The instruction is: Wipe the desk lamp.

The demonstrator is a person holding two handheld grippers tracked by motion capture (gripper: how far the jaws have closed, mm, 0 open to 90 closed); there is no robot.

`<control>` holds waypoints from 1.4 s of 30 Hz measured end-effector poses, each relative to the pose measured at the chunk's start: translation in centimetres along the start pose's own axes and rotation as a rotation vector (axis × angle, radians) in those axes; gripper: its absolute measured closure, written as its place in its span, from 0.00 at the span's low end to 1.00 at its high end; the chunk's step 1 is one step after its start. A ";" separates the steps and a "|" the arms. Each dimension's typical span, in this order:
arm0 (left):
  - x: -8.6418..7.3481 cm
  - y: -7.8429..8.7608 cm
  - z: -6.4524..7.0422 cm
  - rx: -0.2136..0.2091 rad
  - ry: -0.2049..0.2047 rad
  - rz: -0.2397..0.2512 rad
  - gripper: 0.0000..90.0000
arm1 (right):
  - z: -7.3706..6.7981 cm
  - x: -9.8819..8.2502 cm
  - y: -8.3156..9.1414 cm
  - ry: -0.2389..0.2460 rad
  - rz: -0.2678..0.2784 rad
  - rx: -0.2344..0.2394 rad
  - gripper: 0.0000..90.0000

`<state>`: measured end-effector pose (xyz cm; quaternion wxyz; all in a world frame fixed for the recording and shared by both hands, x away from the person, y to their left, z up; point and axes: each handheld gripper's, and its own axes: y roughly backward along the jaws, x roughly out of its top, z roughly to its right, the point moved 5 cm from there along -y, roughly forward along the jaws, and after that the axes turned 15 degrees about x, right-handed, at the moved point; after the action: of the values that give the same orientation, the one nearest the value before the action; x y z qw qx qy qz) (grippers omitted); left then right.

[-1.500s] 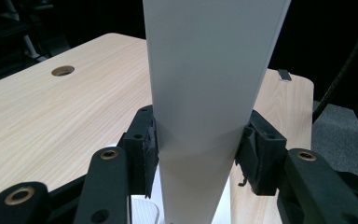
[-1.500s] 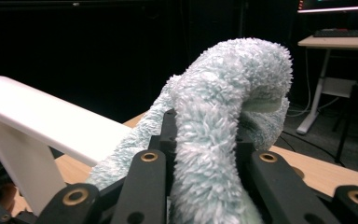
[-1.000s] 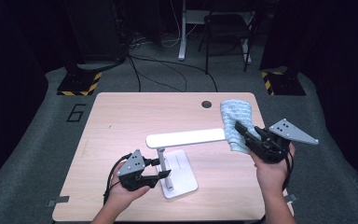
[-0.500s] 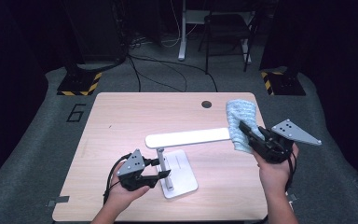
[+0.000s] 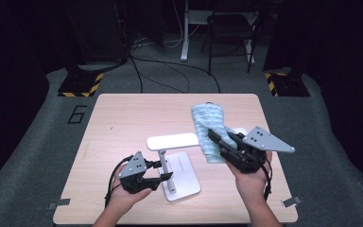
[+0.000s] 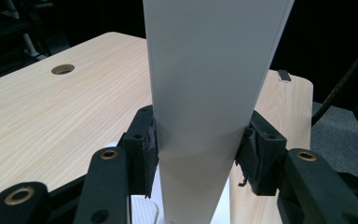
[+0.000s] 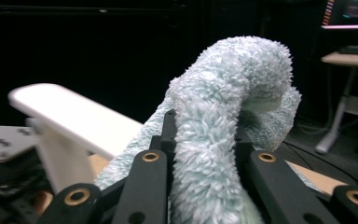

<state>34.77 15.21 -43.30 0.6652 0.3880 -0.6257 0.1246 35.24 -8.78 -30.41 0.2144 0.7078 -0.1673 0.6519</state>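
Tongs (image 5: 224, 142) grip fluffy cloth (image 5: 209, 127) over lamp head (image 5: 172, 141).

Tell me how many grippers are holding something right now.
2. The left gripper clamps the white lamp's upright post near the table's front edge; the right gripper holds the fluffy blue cloth over the lamp's arm.

A: The cloth (image 7: 223, 135) is looking fluffy, a pale blue pile, matt and shaggy.
B: The lamp (image 5: 172, 142) is showing smooth white plastic with a soft sheen, and the table (image 5: 137, 113) is wearing a light, matt wood grain
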 end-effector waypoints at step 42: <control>-0.1 -0.2 0.0 0.013 0.016 0.022 0.59 | -2.4 -12.1 2.0 -0.055 -0.131 0.093 0.88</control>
<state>34.92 15.12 -43.50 0.6662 0.3844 -0.6238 0.1392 31.04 -9.71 -42.12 0.2187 0.7442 -0.0957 0.6238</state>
